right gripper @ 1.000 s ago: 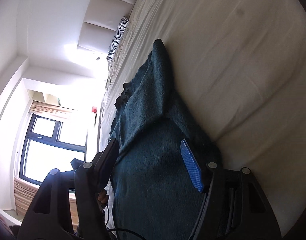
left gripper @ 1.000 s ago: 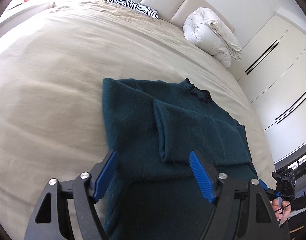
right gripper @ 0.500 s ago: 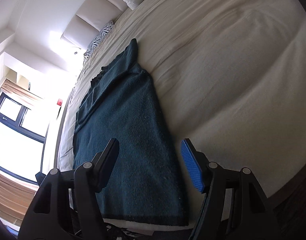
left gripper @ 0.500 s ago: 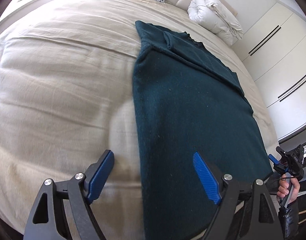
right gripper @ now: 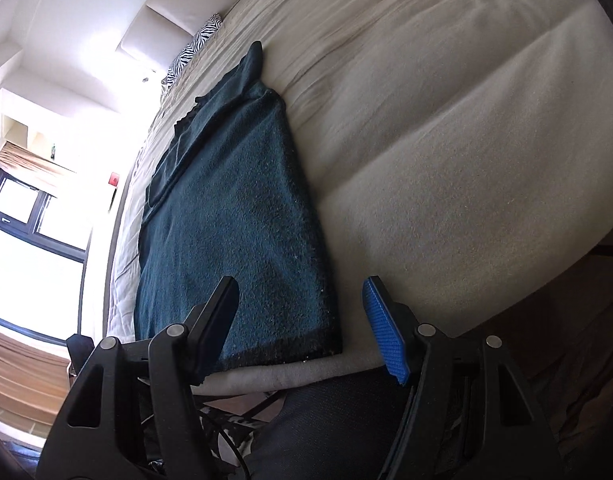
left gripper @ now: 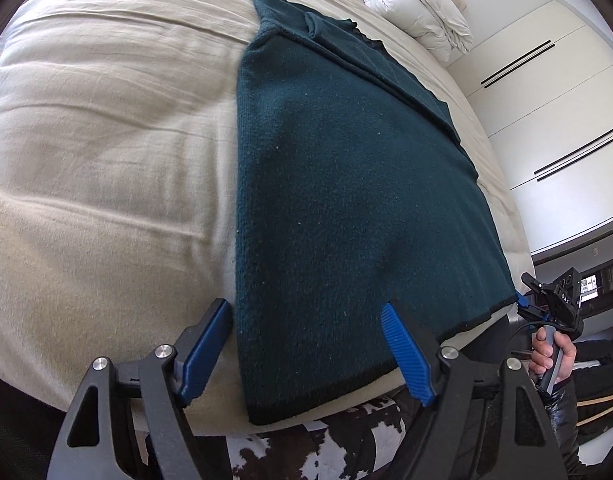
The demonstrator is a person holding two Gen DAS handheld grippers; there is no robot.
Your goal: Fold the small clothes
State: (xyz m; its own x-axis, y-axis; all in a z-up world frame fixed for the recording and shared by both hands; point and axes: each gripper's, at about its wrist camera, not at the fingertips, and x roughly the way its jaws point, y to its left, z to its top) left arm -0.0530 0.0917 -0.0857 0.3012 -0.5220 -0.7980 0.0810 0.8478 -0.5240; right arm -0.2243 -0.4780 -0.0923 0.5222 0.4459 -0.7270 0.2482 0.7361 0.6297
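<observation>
sweater: dark teal knit sweater (left gripper: 346, 184), lying flat and long on the bed, folded into a narrow strip with the sleeves tucked in up at the far end. The bottom hem sits right at the near edge of the mattress.
sweater from the other side: same thing in the right wrist view (right gripper: 242, 224), hem with a dark band along the near edge, collar end pointing off toward the headboard.
left gripper: left gripper (left gripper: 306, 356) hangs over the near left corner of the hem, blue pads spread wide on either side of that corner. The jaws are closing a bit right now, but the pads aren't pressing on the fabric, so nothing's gripped.
right gripper: right gripper (right gripper: 302, 328) is over the near right corner of the hem, jaws apart, the corner roughly between them, no pinch that I can see. From the left wrist view you can spot it off the hem's far corner, with a hand (left gripper: 550, 356) on its handle.
bed: beige bedspread (left gripper: 106, 140), a bit wrinkly.
further out: white duvet bundle (left gripper: 418, 12) near the headboard, zebra pillow (right gripper: 194, 48), white wardrobe doors (left gripper: 546, 112), bright window (right gripper: 26, 240).
</observation>
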